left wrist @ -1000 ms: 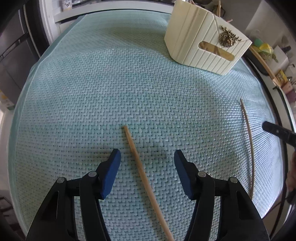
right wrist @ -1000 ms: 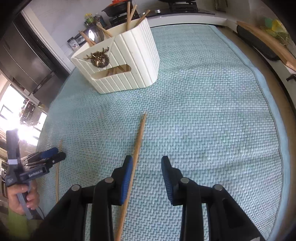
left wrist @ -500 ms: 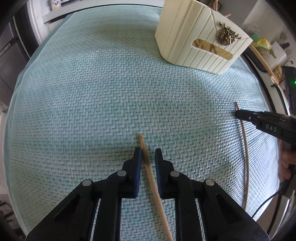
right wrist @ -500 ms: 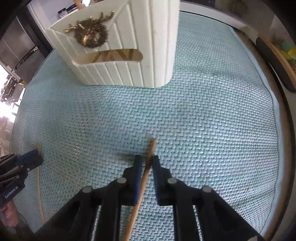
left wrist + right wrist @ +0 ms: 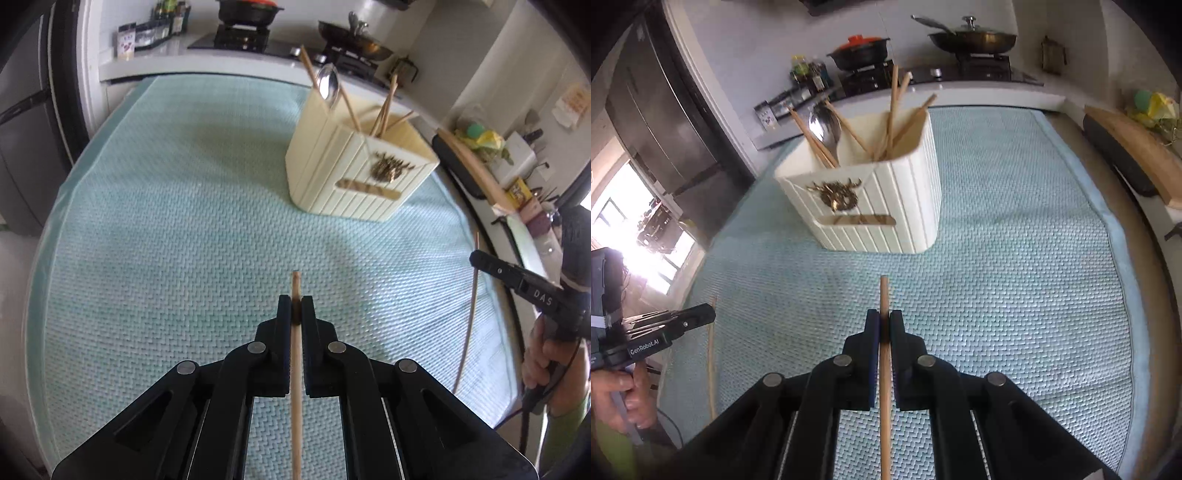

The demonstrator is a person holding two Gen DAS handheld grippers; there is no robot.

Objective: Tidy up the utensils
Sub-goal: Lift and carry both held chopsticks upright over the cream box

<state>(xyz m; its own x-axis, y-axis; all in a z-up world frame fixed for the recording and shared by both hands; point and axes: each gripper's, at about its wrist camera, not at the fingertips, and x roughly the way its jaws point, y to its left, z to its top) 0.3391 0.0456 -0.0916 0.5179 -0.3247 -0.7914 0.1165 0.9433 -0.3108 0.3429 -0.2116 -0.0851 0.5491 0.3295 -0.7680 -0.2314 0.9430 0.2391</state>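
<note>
Both grippers clamping a chopstick each, lifted off the mat.

Left gripper (image 5: 295, 306) is pinching the left chopstick (image 5: 296, 369) lengthwise between its pads, tip poking out past the fingers. Right gripper (image 5: 884, 325) is gripping the right chopstick (image 5: 885, 376) the same way. Cream utensil holder (image 5: 886, 206) is standing on the far side of the teal mat (image 5: 1015, 295), already holding chopsticks and a spoon (image 5: 825, 127). Stove with pots sitting beyond.
</note>
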